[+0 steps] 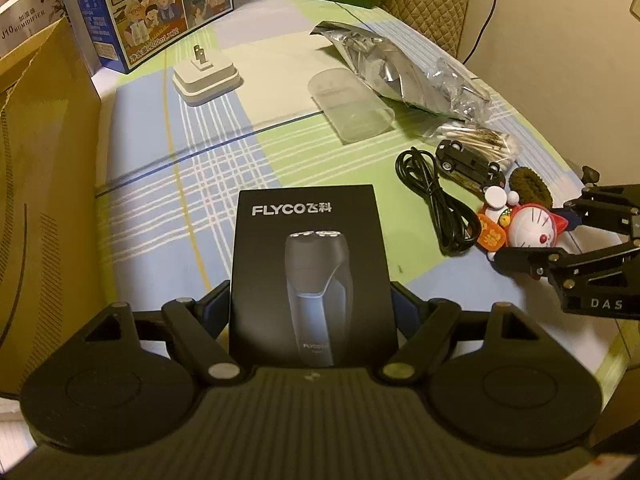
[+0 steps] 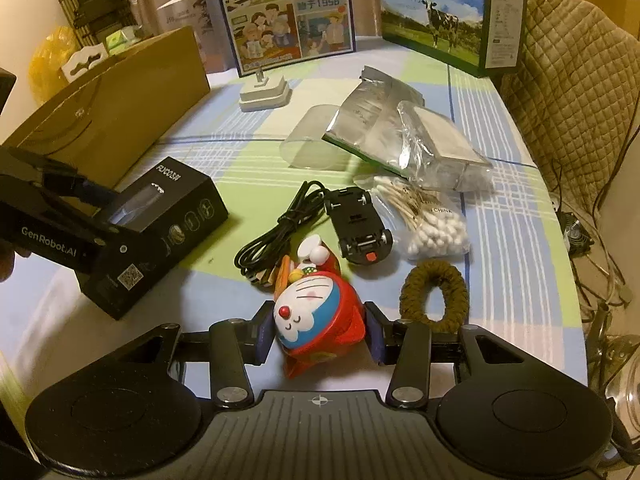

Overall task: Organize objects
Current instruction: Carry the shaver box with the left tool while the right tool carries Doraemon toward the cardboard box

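Fingers of the left gripper (image 1: 314,300) clamp the black FLYCO shaver box (image 1: 313,272) by its sides, lifted near-left over the table (image 1: 160,208); right gripper (image 2: 318,330) straddles the Doraemon figurine (image 2: 316,316), contact unclear, probably pre-grasp.

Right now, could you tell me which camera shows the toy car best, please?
The right wrist view: the toy car lies unobstructed, its underside up, beside the cable. The left wrist view shows it smaller and farther off, from the side.
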`<state>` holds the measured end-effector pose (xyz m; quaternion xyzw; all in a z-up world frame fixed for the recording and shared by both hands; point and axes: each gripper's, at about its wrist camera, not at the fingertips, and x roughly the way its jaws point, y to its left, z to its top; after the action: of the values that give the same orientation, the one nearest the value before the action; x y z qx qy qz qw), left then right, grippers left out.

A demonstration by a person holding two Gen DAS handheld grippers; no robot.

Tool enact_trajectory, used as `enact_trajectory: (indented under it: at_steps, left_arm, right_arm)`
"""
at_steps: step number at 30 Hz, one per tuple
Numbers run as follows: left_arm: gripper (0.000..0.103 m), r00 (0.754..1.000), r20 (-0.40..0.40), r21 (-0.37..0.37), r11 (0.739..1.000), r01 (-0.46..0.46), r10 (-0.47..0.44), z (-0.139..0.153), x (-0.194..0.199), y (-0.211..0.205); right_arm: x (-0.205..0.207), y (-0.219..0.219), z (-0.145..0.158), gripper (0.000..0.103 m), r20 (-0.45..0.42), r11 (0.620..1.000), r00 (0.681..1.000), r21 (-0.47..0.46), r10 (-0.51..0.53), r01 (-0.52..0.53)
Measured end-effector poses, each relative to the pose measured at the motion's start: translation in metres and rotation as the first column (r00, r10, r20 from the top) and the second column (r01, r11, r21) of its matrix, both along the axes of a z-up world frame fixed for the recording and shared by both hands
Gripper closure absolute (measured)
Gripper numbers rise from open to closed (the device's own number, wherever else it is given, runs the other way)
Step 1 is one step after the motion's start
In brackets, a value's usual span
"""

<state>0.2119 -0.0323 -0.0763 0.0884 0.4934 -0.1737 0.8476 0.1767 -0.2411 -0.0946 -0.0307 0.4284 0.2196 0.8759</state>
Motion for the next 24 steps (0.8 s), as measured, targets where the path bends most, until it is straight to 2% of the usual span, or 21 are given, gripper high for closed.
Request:
enact_trajectory:
  at_steps: [11, 24]
  left_arm:
    - [0.026, 1.000, 0.007, 0.005, 1.000, 0.005, -0.005, 0.001, 0.002, -0.002]
    - [0.027, 1.000, -0.020, -0.036, 0.999, 0.002, -0.003, 0.007, -0.003, 0.004]
  right_arm:
    - [-0.001, 0.000, 0.000, 0.060, -0.007, 1.000, 1.000, 0.008, -0.024, 0.024]
    - [-0.014, -0.007, 0.020, 0.061, 0.015, 0.997, 0.997, 0.003, -0.075, 0.075]
